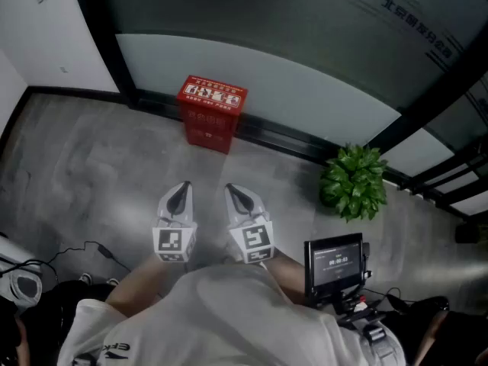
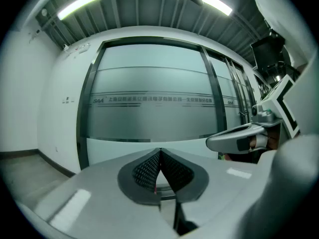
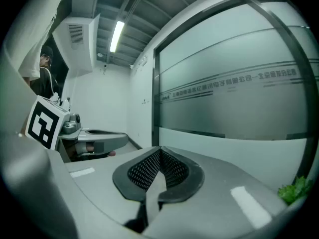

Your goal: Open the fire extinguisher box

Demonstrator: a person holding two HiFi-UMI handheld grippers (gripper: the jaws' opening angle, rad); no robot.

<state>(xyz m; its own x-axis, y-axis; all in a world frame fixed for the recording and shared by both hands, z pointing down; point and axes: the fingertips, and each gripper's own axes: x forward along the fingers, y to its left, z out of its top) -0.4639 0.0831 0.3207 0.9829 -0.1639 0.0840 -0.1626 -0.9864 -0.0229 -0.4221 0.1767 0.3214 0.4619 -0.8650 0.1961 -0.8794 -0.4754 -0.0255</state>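
Observation:
The red fire extinguisher box (image 1: 212, 113) stands closed on the grey floor against the base of the frosted glass wall. Both grippers hover side by side well short of it, close to the person's body. My left gripper (image 1: 181, 193) is shut with nothing between its pads. My right gripper (image 1: 238, 195) is shut and empty too. In the left gripper view the left gripper (image 2: 159, 153) points at the glass wall, and the right gripper (image 2: 239, 139) shows at its right. In the right gripper view the right gripper (image 3: 159, 151) faces the wall; the box is hidden there.
A green potted plant (image 1: 354, 180) stands right of the box by the glass wall (image 1: 305, 67). A small monitor on a rig (image 1: 335, 261) sits at the lower right. Cables (image 1: 84, 250) and gear lie on the floor at the lower left.

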